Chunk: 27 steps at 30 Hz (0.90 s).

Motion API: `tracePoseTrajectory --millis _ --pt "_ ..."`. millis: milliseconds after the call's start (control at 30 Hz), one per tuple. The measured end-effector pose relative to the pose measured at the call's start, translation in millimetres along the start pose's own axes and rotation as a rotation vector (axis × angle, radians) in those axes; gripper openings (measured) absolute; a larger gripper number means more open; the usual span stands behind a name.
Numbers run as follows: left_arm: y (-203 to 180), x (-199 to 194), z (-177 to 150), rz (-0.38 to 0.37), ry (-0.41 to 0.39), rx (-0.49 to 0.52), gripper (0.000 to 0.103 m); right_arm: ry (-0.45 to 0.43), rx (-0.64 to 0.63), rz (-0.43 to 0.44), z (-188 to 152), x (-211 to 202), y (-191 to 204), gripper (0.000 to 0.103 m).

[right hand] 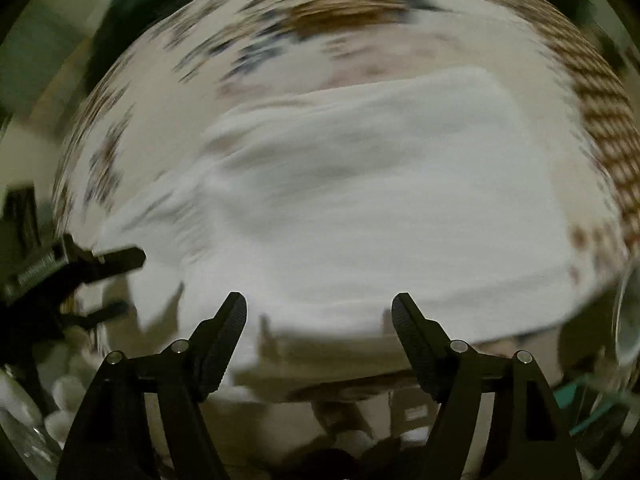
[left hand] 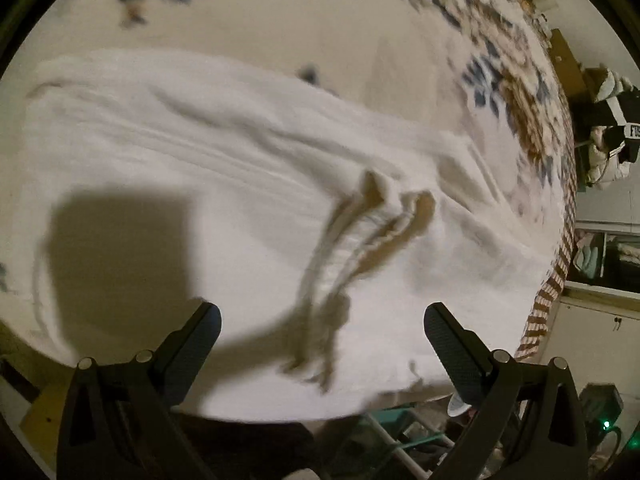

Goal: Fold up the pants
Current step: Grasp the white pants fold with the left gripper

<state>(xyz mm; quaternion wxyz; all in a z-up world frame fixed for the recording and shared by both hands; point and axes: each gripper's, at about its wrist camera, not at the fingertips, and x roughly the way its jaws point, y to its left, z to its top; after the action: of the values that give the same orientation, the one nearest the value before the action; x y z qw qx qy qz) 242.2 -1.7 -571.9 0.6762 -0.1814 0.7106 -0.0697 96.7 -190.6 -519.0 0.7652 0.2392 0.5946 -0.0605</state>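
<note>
White pants (left hand: 200, 152) lie spread across a patterned bedspread (left hand: 280, 20). Their gathered waistband and drawstring (left hand: 352, 240) show near the middle of the left wrist view. My left gripper (left hand: 322, 316) hovers over the cloth near the bed's front edge, open, with only the drawstring's end lying below the gap. In the blurred right wrist view, the pants (right hand: 360, 200) form a flat white panel. My right gripper (right hand: 320, 300) stands open above their near edge with nothing between the pads. The left gripper (right hand: 120, 284) appears at the far left, jaws apart.
The bedspread (right hand: 320, 20) has a brown checked border (right hand: 608, 128) at its edge. Beyond the bed's edge are a teal frame (left hand: 400, 436), a white cabinet (left hand: 600, 320) and a black-and-white jacket (left hand: 608, 136). White rounded objects (right hand: 68, 396) lie on the floor.
</note>
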Motion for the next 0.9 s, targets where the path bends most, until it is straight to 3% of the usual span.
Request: tracePoseTrajectory --millis 133,167,233,267,400,600,767,900 --pt "-19.0 30.9 0.7 0.134 -0.011 0.073 0.103 -0.022 0.169 -0.006 9.3 -9.5 -47.8 0.077" --pt "-23.7 29.5 -1.7 0.153 -0.042 0.099 0.097 -0.023 0.184 -0.011 9.8 -11.3 -53.3 0.077" --pt "-35.4 22.7 -9.1 0.199 -0.109 0.169 0.042 -0.021 0.221 -0.037 9.8 -10.9 -69.6 0.077" --pt "-41.9 21.9 -13.3 0.212 -0.115 0.205 0.023 -0.021 0.234 -0.040 9.3 -10.9 -75.1 0.077" --pt "-46.2 13.6 -21.6 0.180 -0.151 0.223 0.011 -0.014 0.246 -0.058 10.3 -4.5 -88.2 0.077" --pt "-34.2 -32.0 -36.8 0.034 -0.158 0.128 0.008 -0.009 0.215 -0.063 11.9 -5.7 -86.4 0.077" --pt "-15.9 -18.2 -35.6 0.039 -0.110 0.064 0.009 0.019 0.181 -0.082 16.3 -0.6 -80.2 0.077" --pt "-12.0 -0.7 -31.4 0.064 -0.084 0.075 0.010 0.044 0.159 -0.104 21.7 3.4 -74.7 0.077"
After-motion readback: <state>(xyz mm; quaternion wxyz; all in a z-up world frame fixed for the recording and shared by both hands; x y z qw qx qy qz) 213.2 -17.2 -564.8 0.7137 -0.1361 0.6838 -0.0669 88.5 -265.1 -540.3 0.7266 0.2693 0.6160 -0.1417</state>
